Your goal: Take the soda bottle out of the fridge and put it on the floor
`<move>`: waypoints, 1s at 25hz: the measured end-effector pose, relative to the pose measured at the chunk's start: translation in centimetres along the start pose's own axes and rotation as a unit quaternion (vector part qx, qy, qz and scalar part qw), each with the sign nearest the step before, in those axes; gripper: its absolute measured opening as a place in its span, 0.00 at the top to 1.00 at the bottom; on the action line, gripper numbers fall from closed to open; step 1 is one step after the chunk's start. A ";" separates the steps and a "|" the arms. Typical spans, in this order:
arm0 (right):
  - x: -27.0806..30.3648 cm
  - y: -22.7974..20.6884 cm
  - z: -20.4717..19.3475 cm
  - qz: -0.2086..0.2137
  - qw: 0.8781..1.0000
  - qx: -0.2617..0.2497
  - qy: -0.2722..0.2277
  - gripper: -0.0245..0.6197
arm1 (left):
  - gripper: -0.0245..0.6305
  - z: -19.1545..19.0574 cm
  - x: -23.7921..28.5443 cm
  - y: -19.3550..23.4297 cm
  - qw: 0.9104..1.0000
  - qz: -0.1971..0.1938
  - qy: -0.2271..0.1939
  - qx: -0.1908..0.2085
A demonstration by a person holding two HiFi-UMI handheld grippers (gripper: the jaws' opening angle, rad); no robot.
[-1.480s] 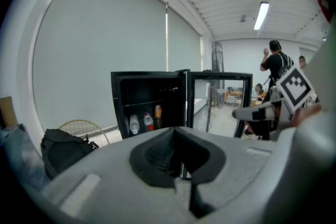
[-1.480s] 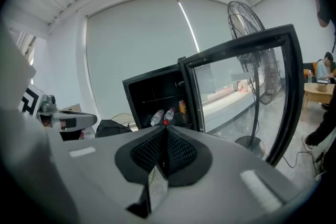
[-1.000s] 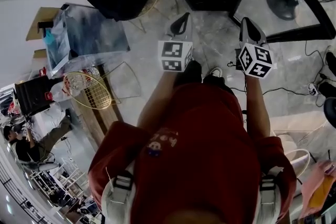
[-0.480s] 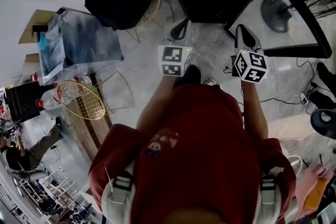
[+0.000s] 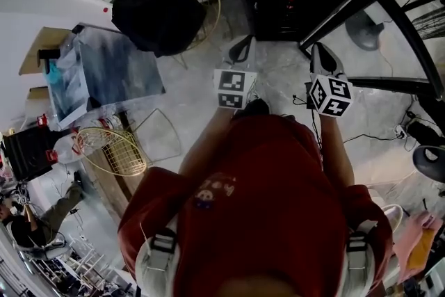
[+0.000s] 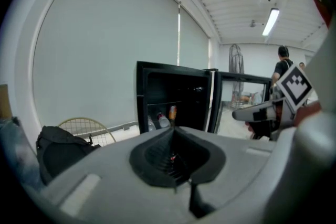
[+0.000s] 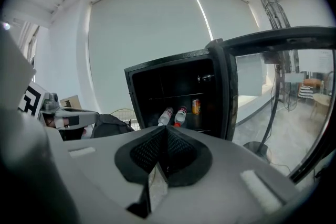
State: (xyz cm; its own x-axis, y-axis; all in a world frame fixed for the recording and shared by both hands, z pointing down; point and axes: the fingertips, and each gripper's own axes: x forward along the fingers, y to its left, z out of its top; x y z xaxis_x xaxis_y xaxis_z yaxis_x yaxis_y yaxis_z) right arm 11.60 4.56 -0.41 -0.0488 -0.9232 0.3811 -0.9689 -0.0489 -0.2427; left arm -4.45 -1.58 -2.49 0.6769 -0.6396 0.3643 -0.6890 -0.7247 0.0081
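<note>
Soda bottle (image 7: pixel 180 115) lying in the fridge (image 7: pixel 137 97), long axis front to back, red cap toward the open front, my left claw (image 6: pixel 174 136) and right claw (image 7: pixel 166 136) closed, empty.

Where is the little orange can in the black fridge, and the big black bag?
Small orange can (image 7: pixel 196 106): right gripper view, middle of its side.
Soft black bag (image 5: pixel 161 14): head view, middle of its top.

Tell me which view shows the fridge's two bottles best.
Right gripper view: both bottles show lengthwise and unobstructed. The left gripper view shows them small and dim; the head view shows only their tops.
</note>
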 end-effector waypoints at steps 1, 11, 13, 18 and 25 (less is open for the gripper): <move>0.5 0.3 0.2 -0.003 1.000 -0.001 -0.001 0.96 | 0.96 0.0 0.2 0.8 1.000 -0.001 -0.001 -0.001; 3.1 0.9 2.0 -0.030 0.999 0.018 -0.020 0.96 | 0.96 0.9 0.9 4.4 1.000 -0.008 -0.011 0.007; 3.5 0.4 2.3 -0.027 0.999 0.008 -0.020 0.96 | 0.96 1.1 1.5 4.4 1.000 0.003 -0.014 0.010; 4.0 -1.4 2.8 -0.010 1.000 -0.013 -0.018 0.96 | 0.96 1.7 3.0 3.4 1.000 0.022 -0.015 0.001; 4.7 -5.3 3.8 0.008 0.999 -0.049 -0.005 0.96 | 0.96 1.9 5.0 0.6 0.998 0.058 -0.008 -0.013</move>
State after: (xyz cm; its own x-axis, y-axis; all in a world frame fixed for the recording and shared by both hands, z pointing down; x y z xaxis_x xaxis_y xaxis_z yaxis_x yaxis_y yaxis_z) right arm 17.37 -0.94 -0.71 -0.0623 -0.9272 0.3694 -0.9870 0.0023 -0.1608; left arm -0.98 -5.71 -2.39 0.5966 -0.7229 0.3485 -0.7692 -0.6389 -0.0086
